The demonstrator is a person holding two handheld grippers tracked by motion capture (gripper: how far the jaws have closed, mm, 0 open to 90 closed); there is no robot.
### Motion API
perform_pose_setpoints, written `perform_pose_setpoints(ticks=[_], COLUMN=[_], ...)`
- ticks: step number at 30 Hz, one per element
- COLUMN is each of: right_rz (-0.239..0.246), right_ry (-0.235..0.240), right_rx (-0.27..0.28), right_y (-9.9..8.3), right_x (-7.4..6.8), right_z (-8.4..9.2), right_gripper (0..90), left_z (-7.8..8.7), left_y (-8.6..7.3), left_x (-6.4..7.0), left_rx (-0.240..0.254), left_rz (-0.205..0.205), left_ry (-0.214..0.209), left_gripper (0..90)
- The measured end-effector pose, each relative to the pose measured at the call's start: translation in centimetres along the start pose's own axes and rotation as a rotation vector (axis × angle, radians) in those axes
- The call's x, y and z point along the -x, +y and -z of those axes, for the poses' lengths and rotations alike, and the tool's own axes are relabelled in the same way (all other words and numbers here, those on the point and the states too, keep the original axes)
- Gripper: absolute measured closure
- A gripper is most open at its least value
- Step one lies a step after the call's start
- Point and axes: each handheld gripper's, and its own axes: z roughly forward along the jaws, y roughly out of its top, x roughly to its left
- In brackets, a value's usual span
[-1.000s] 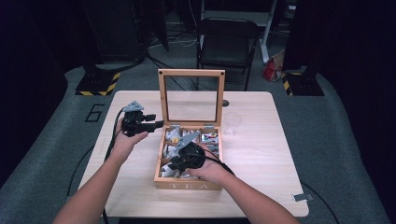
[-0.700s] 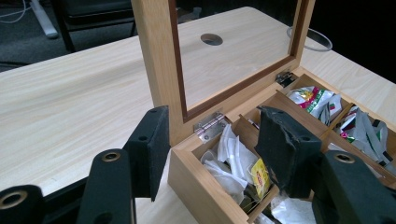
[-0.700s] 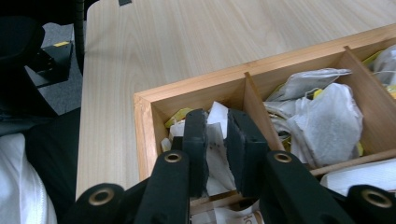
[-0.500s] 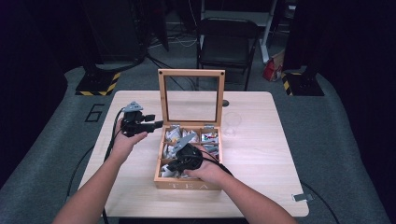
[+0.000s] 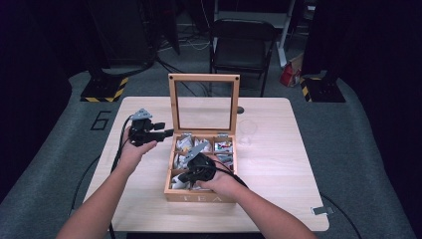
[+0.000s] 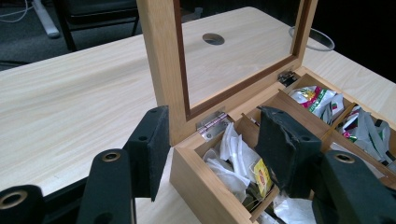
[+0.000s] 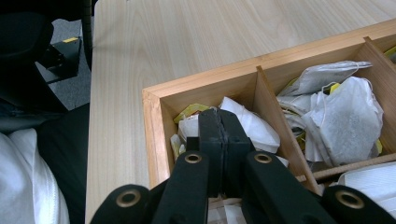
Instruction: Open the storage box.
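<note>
A wooden tea box (image 5: 199, 197) stands mid-table with its glass lid (image 5: 171, 104) upright. Its compartments hold several tea bags (image 7: 341, 112). My right gripper (image 7: 219, 116) reaches down into the near-left compartment (image 5: 181, 178). Its jaws have just been closing and now stand pressed together among white tea bags (image 7: 254, 128); I cannot tell whether paper is pinched between them. My left gripper (image 6: 212, 140) stays open at the box's far-left corner (image 5: 166, 133). One jaw is outside the wall and the other over a compartment, with the hinge (image 6: 212, 123) just ahead.
A clear glass (image 5: 247, 127) stands on the table right of the lid. A round hole (image 5: 240, 110) sits in the tabletop behind the box. Cables trail off the table's left side. A black chair (image 5: 241, 47) stands beyond the far edge.
</note>
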Motion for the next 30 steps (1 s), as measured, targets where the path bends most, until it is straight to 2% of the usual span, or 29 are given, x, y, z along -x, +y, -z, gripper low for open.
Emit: perform_pose_setpoints(ticks=[8, 11, 18, 30], right_rz=[-0.001, 0.004, 0.002, -0.016], right_ry=[-0.002, -0.004, -0.026, -0.071], right_rx=[0.005, 0.011, 0.041, 0.075], right_y=[0.1, 0.3, 1.0, 1.7], right_x=[0.0, -0.1, -0.1, 0.8], right_z=[0.5, 0.8, 2.4, 5.3], right_gripper=[90.0, 90.0, 90.0, 90.0], left_z=[0.0, -0.1, 0.1, 0.1], left_y=[0.0, 0.0, 0.0, 0.1], left_x=[0.0, 0.0, -0.1, -0.1], left_rx=[-0.003, 0.005, -0.002, -0.003], left_rz=[-0.007, 0.007, -0.006, -0.006], left_ry=[0.003, 0.003, 0.008, 0.007], left_gripper=[43.9, 44.0, 44.1, 44.1])
